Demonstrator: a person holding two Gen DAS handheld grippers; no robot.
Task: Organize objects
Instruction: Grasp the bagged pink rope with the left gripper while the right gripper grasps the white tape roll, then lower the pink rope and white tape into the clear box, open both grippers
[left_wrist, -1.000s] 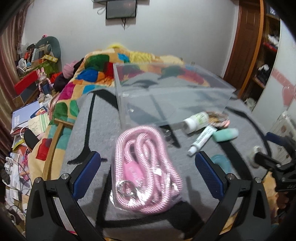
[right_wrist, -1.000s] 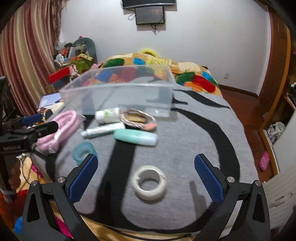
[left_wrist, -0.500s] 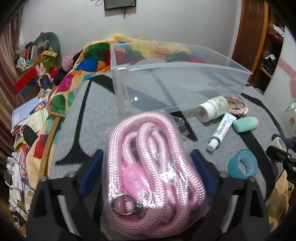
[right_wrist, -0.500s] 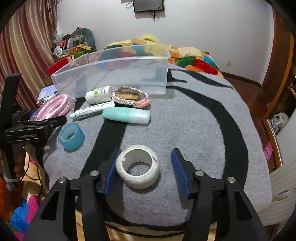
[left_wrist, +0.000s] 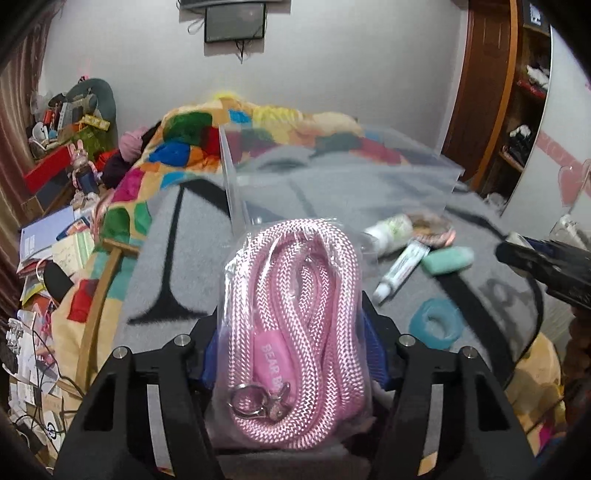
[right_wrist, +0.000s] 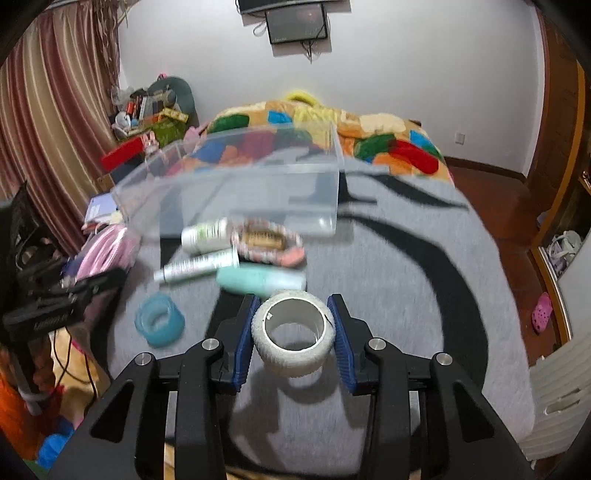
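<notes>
On a grey blanket (left_wrist: 192, 236) with black stripes, the left wrist view shows the left gripper (left_wrist: 293, 350) clamped on a bagged pink rope (left_wrist: 295, 314) before the clear bin (left_wrist: 332, 173), while the right wrist view shows the right gripper (right_wrist: 293, 332) clamped on a white tape roll (right_wrist: 293, 332) raised above the blanket, near the teal bottle (right_wrist: 262, 278).

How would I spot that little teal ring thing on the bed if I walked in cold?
Find the clear plastic bin on the grey blanket; a cluster of toiletries lies in front of it. Nearer than the white tube, by the blanket's edge, sits the teal tape roll. It is translucent blue-green and lies alone, whereas the white tape roll sits between the right hand-held gripper's fingers.
</notes>
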